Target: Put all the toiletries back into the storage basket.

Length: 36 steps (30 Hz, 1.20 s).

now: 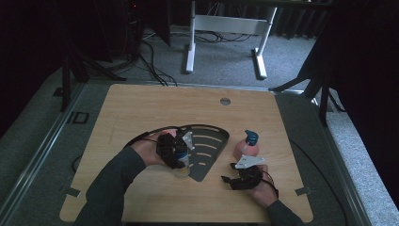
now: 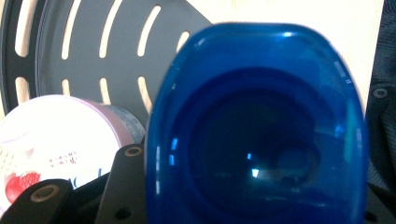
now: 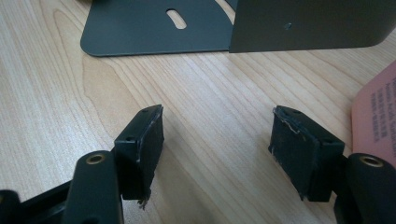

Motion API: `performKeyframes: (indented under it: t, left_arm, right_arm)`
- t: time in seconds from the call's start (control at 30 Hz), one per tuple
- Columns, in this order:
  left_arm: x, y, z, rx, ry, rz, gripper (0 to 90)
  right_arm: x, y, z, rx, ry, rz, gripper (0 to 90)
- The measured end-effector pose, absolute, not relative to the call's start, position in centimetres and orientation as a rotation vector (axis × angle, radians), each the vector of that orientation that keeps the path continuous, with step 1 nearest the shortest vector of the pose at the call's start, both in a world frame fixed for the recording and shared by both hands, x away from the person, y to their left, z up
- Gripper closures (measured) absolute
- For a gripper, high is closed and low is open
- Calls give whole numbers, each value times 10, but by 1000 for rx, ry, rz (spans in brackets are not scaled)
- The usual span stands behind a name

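Note:
In the high view my left gripper hangs over the near edge of a black slotted tray. The left gripper view has its jaws shut on a translucent blue container, which blocks most of the frame. Beside it, lower left, stands a white yoghurt cup with a strawberry print, in front of the tray. My right gripper rests low over the bare wood, open with nothing between its fingertips. A pink spray bottle with a blue top stands just behind it, and its pink side is close on the right.
The tray's near corner and its upright wall lie ahead of the right gripper. Bare wooden tabletop stretches beyond and to the left. A round cable hole sits near the far edge. Cables trail from both grippers.

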<state>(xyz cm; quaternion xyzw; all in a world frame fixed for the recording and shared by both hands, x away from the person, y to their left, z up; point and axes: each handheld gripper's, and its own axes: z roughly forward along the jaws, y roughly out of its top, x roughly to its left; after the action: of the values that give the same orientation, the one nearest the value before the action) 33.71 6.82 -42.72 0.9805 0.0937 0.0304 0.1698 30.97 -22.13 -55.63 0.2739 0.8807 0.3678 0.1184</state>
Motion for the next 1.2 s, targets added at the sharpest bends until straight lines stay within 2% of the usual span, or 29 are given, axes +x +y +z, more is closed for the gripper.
performKeyframes:
  t: [0.83, 1.2]
  left_arm:
    - [361, 52, -426, 2794, 361, 140, 553]
    - [379, 52, -431, 2794, 458, 127, 553]
  right_arm:
    - [309, -221, -556, 798, 2576, 1077, 341]
    - [309, -221, -556, 794, 2574, 1074, 341]
